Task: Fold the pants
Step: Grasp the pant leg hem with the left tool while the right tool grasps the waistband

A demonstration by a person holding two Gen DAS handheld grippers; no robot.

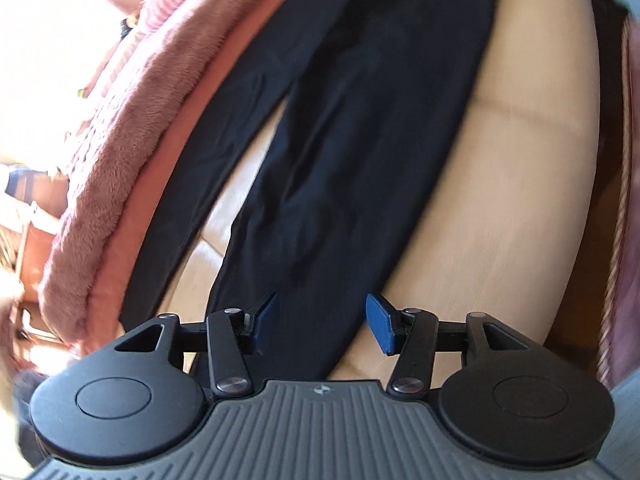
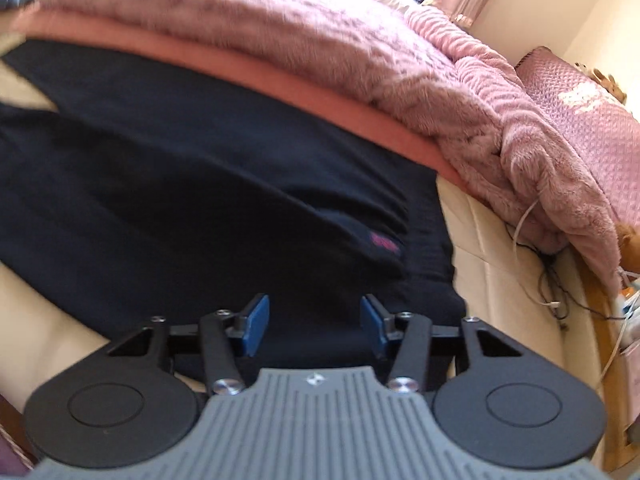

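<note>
Dark navy pants lie flat on a cream mattress surface, the two legs stretching away from me in the left wrist view. My left gripper is open, its blue pads on either side of the near leg end, with no grip on it. In the right wrist view the waist part of the pants, with a small red label, lies spread out. My right gripper is open just above the waistband edge, holding nothing.
A fluffy pink blanket is bunched along the far side of the pants, also seen in the left wrist view. Cables hang by the bed's right edge. A pink quilted cover lies at the far right.
</note>
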